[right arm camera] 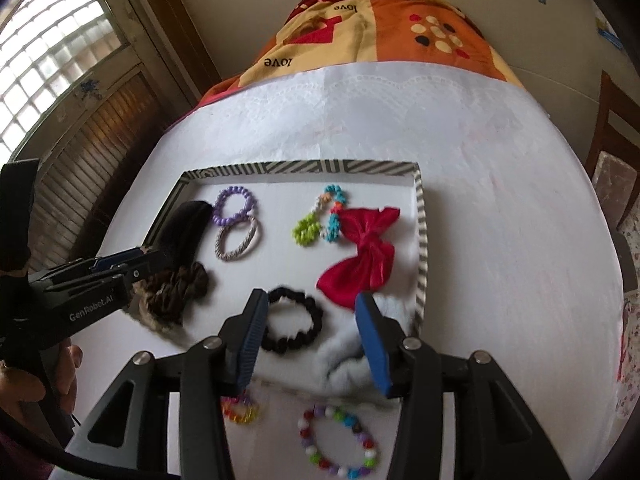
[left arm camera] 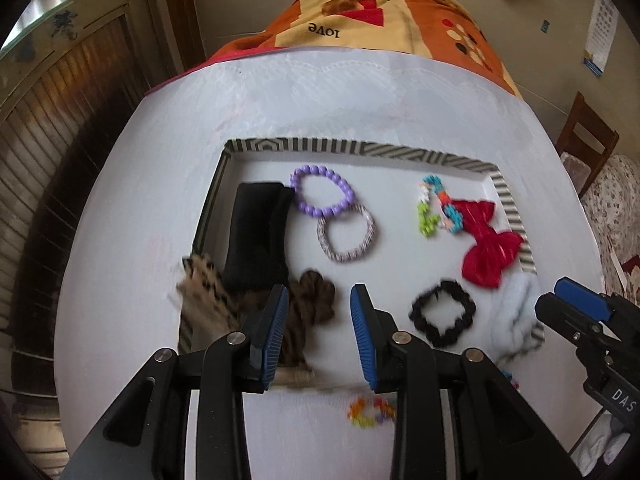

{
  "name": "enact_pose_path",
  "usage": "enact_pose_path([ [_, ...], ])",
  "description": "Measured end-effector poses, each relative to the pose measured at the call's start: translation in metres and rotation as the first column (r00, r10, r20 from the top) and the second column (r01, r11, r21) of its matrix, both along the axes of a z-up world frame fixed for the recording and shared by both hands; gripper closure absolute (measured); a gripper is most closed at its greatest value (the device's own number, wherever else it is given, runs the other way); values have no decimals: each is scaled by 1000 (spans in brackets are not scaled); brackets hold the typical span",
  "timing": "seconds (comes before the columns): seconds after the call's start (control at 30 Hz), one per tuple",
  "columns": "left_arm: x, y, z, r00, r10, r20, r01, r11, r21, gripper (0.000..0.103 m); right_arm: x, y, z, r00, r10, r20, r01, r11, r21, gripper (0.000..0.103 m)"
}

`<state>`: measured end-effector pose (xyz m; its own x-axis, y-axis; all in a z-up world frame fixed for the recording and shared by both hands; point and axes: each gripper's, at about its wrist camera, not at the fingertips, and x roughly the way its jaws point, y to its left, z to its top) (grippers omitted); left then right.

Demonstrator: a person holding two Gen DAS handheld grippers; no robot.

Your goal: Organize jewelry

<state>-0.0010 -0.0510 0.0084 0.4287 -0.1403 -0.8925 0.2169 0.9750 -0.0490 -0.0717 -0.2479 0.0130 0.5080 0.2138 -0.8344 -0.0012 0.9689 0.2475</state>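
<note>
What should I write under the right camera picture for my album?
Open right gripper above a striped tray of hair ties, a red bow and bracelets.

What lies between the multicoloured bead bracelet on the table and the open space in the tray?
The tray's near rim and the fluffy white scrunchie lie between the multicoloured bead bracelet and the free floor; the open right gripper hangs above.

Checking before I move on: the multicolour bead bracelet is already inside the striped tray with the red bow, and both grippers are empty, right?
Not quite. The multicolour bead bracelet lies outside the striped tray, on the white cloth by its near edge, as the right wrist view shows. The red bow is inside, and both the left gripper and the right gripper are empty.
</note>
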Motion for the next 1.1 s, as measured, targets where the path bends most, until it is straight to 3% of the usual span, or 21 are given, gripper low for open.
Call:
enact_pose_path([
  [0.3, -43, 5, -2, 1000, -26, -15, 25, 999, -24, 80, -48, -2, -4, 1000, -11, -19, 10, 1000, -26, 51],
  [0.7, -82, 8, -2, 997, -66, 32, 65, 997, 47, 80, -95, -14, -15, 997, -53, -51, 51, 998, -37, 50],
  [1.1, -98, 28, -20, 996, -73, -59, 72, 997, -31, 80, -112, -18, -42, 992, -72, -108, 65, 995, -71, 48],
])
